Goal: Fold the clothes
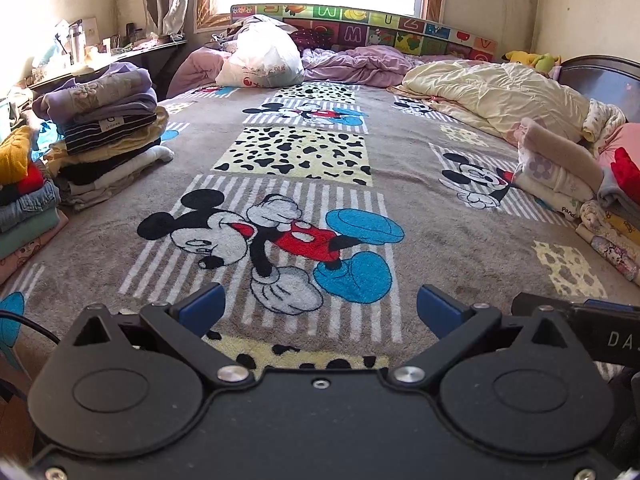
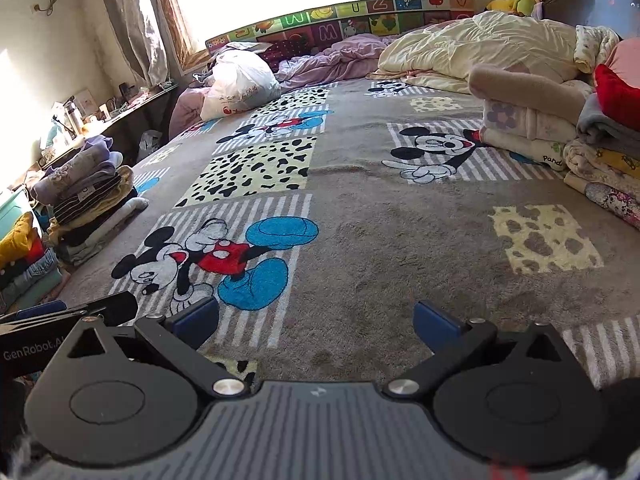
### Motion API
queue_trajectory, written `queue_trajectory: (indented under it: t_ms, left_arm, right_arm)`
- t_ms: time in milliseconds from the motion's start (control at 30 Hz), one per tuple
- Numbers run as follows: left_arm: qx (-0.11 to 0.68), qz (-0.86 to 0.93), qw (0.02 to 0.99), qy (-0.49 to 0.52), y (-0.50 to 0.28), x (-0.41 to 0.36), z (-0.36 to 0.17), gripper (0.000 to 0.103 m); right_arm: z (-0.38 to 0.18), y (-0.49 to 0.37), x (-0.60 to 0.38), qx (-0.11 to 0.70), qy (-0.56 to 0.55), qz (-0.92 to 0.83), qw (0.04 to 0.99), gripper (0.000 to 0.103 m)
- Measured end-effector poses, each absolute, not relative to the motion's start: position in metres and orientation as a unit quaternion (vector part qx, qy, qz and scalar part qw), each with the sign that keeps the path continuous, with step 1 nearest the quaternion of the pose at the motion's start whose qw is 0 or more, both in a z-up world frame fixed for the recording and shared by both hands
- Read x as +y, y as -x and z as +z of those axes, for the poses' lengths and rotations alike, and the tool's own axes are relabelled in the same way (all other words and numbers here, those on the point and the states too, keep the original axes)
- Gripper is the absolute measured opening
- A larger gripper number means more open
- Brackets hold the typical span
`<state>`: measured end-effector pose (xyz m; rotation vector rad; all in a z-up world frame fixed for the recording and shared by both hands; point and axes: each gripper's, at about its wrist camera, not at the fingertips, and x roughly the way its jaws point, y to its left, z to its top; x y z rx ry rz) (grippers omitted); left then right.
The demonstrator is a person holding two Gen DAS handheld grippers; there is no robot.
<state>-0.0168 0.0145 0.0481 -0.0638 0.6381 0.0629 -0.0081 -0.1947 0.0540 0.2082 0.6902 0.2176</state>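
Stacks of folded clothes (image 1: pixel 108 128) sit along the left edge of the bed, striped, purple and yellow pieces piled one on another, with a 2nd lower pile (image 1: pixel 24 208) of denim, green and yellow items nearer the camera. Behind them a cluttered surface (image 1: pixel 80 60) carries a bottle and small things under the curtain.

Across the middle, a grey cartoon-mouse blanket (image 1: pixel 420 240) covers the bed, lying flat with nothing on its central area. The left gripper (image 1: pixel 318 312) hovers low over the near edge of this blanket, its blue-padded fingers (image 1: pixel 200 308) spread wide apart and holding nothing. At the far end a white plastic bag (image 1: pixel 264 60) rests against a rumpled purple quilt (image 1: pixel 360 62), below a colourful alphabet panel (image 1: pixel 400 28) and a bright window.

In the right wrist view, the right gripper (image 2: pixel 316 320) is likewise spread wide and empty above the blanket, just beside the left one, whose black body shows at the lower left edge.

On the right side lie a cream quilt (image 2: pixel 480 48) and another heap of clothes (image 2: pixel 560 128), beige, floral, grey and red pieces, touching the blanket's right border. A dark headboard (image 2: pixel 592 4) stands behind them.
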Motion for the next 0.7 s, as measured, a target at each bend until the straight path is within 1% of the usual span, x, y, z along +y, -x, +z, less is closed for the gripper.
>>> queue_trajectory:
  t_ms: [700]
  left_arm:
    - [0.325, 0.019, 0.945, 0.027, 0.001, 0.022, 0.035, 0.103]
  right_arm:
    - [0.034, -0.006, -0.184, 0.349, -0.086, 0.104, 0.927, 0.103]
